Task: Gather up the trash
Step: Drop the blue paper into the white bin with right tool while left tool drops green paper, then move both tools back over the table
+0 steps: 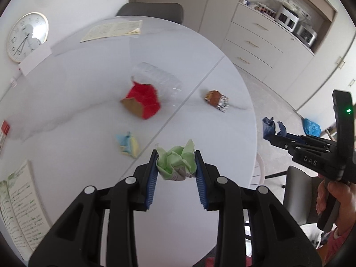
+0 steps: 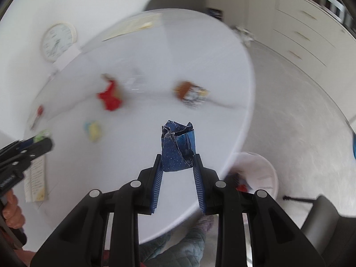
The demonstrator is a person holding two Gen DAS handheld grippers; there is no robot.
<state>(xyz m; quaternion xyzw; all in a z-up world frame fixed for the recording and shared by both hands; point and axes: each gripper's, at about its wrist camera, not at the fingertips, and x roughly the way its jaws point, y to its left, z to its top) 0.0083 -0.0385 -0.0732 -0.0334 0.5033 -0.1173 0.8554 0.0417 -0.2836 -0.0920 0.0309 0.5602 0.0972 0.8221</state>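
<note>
Two grippers, each clenched on one piece of trash: the left gripper (image 1: 176, 155) holds a green wad (image 1: 176, 163) above the table's (image 1: 77, 84) near edge; the right gripper (image 2: 178, 159) holds a blue wrapper (image 2: 178, 149) near the right edge. Four pieces lie mid-table: red carton (image 1: 144, 101), clear bottle (image 1: 159, 77), brown wrapper (image 1: 217, 100), yellow-blue wad (image 1: 128, 144).

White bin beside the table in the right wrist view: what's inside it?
The white bin shows something red and a white liner; the table edge and right gripper hide the rest.
</note>
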